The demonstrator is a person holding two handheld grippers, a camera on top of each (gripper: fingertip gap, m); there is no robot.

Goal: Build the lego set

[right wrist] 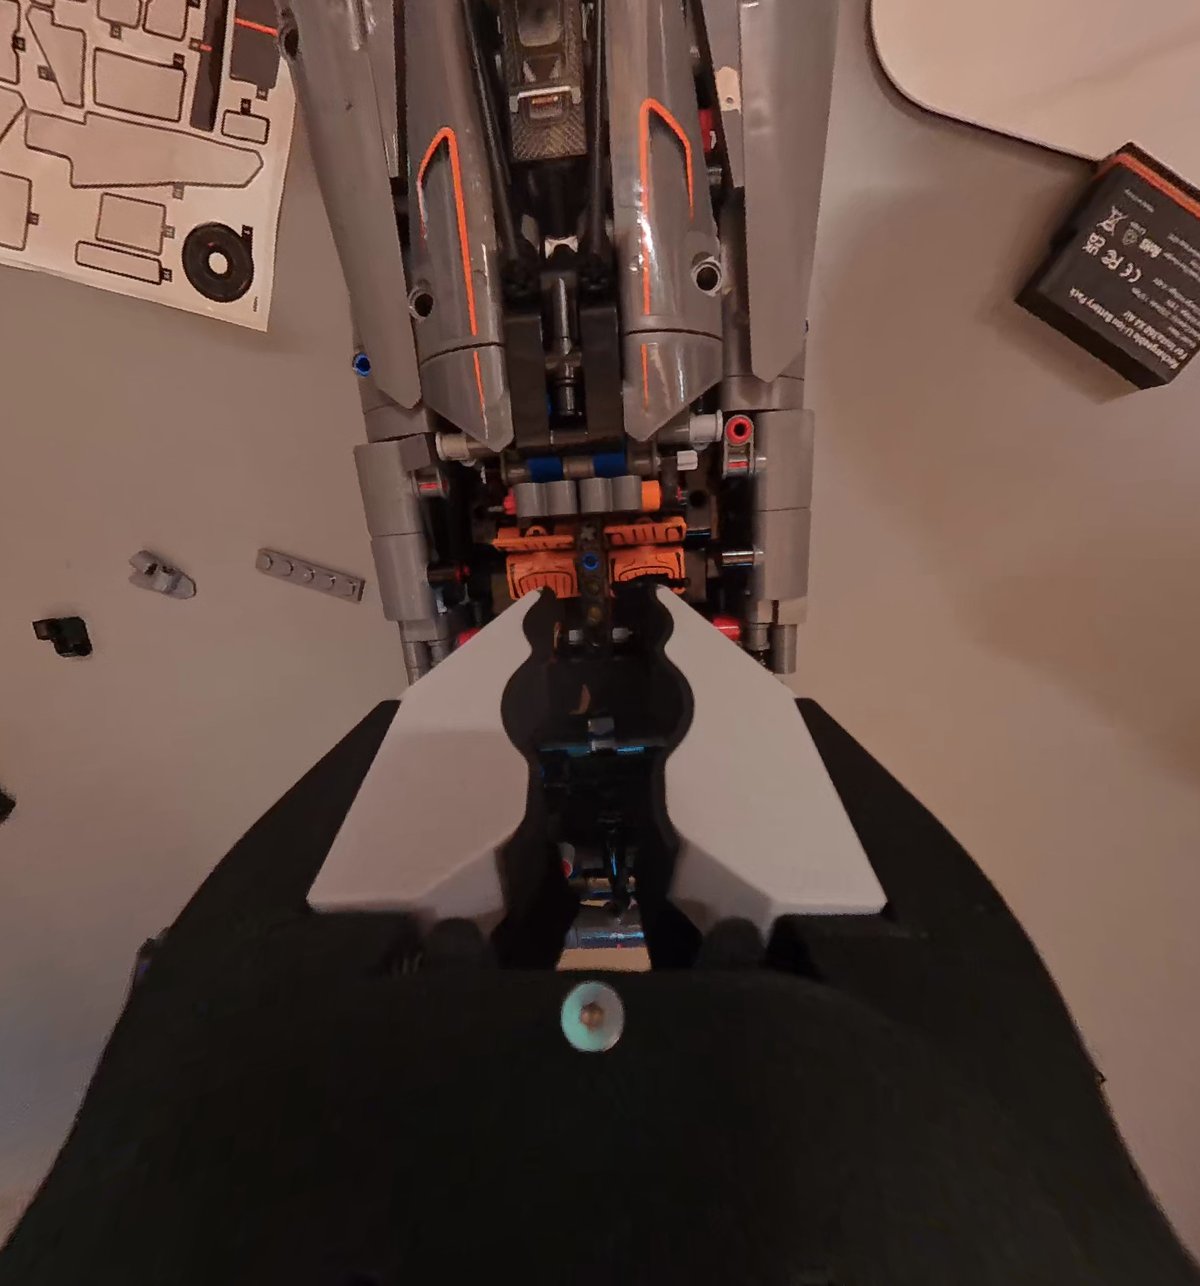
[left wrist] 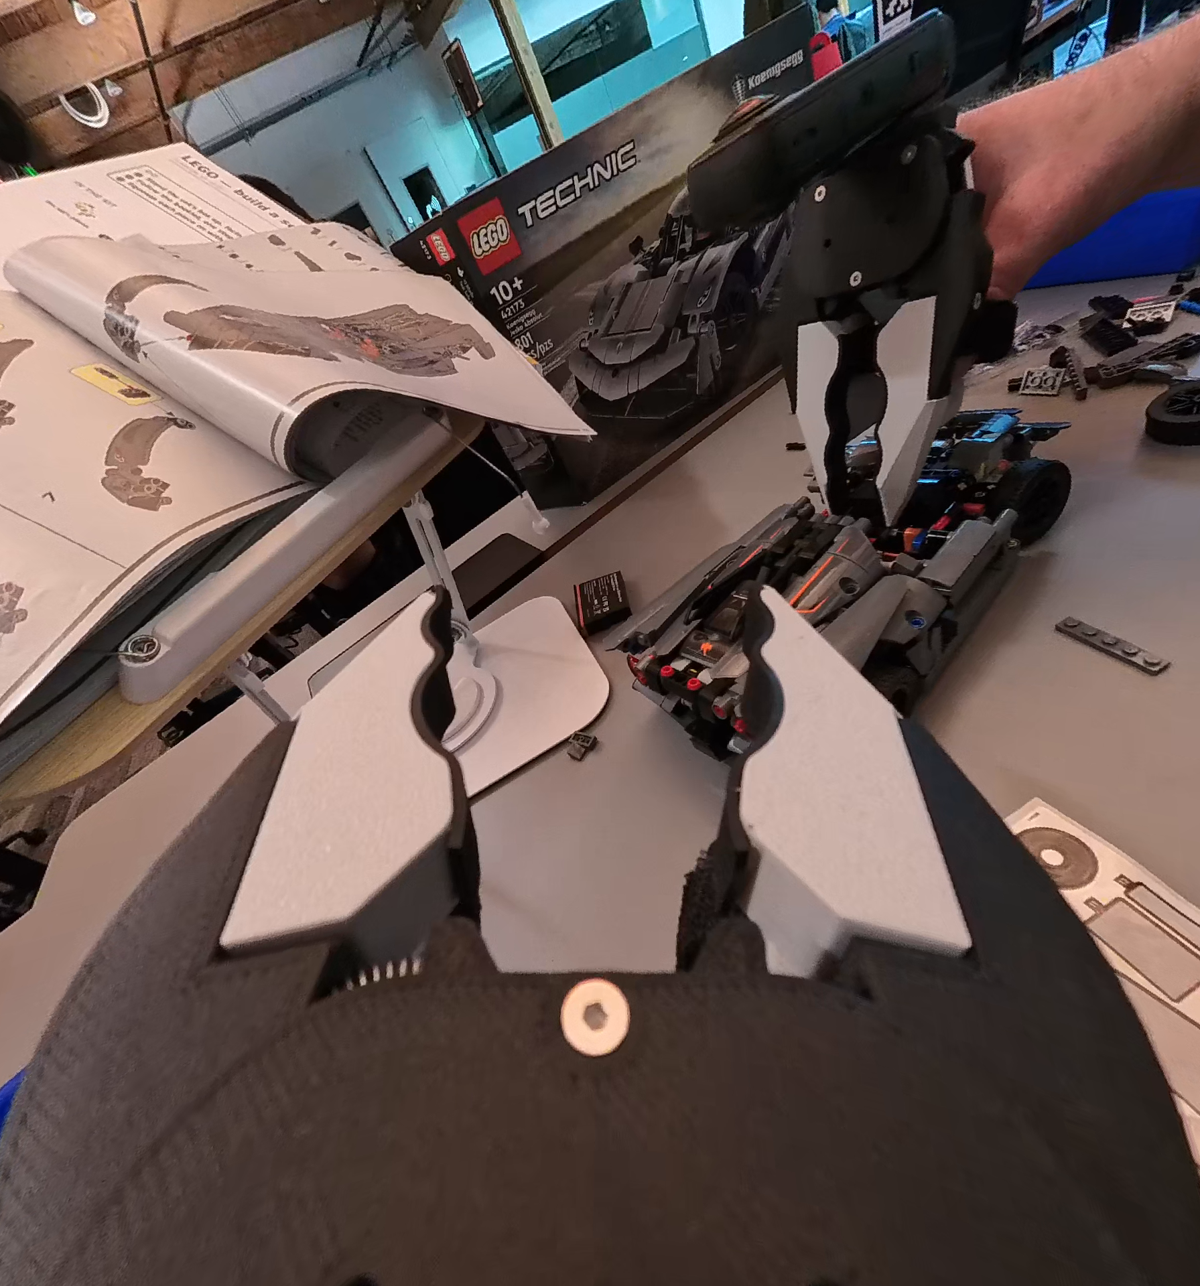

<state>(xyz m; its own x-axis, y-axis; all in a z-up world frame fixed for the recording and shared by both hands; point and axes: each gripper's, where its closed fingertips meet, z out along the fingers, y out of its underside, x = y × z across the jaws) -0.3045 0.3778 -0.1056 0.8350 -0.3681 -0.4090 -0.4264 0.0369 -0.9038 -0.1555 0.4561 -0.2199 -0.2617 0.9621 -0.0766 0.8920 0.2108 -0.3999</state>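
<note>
Resting on pale table [left wrist: 1105, 731]: lego car [left wrist: 861, 591], loose pieces [left wrist: 1140, 334]; workshop behind.

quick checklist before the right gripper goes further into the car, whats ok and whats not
1. Right gripper centred over the grey and orange lego car: ok.
2. Right gripper open with nothing between its fingers: ok, a gap shows.
3. Contact between its tips and the orange blocks: cannot tell.
4. Left gripper open and holding nothing: ok.
5. Left gripper steadying the car: not ok, it sits short of the nose.
6. Flat grey studded plate clear of the car: ok, lying beside it.
</note>
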